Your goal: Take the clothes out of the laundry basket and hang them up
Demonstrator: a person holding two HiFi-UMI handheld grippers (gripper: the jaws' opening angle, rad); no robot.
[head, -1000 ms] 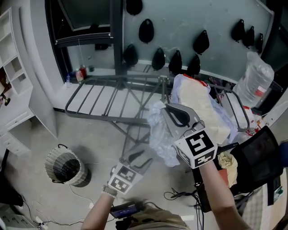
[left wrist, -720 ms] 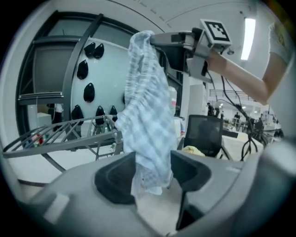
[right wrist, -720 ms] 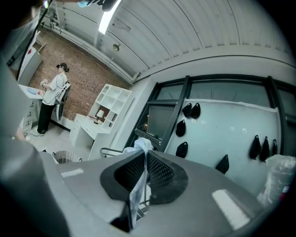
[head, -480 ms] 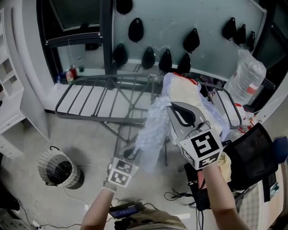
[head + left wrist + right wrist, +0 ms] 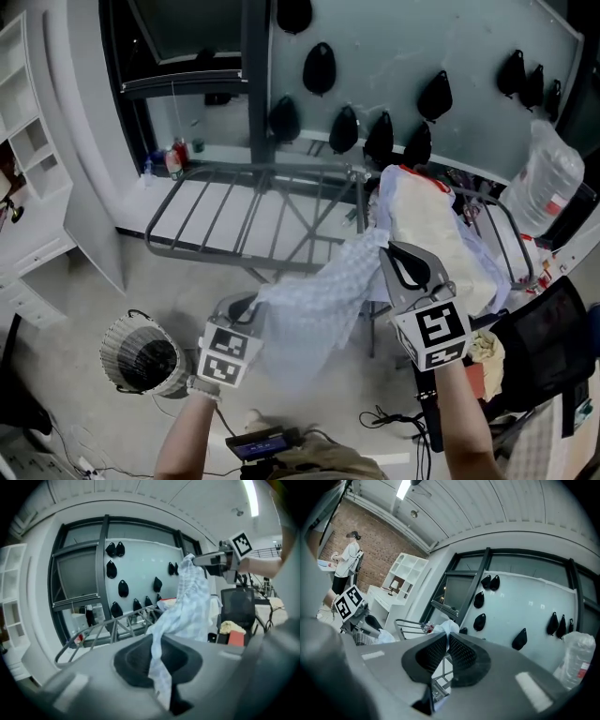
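Aloft, checked garment [image 5: 319, 300], both ends clamped.

Grey floor [image 5: 89, 286], white shelves [image 5: 26, 150], glass wall [image 5: 384, 33]

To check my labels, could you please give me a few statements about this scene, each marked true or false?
Both the left gripper and the right gripper hold the pale blue-and-white checked cloth. True; the left fingers have just been closing, cloth between them.
The right gripper is empty. False: it is shut on the cloth.
The grey metal drying rack's left wing carries clothes. False: its bars are bare.
A cream garment lies on the rack's right side. True.
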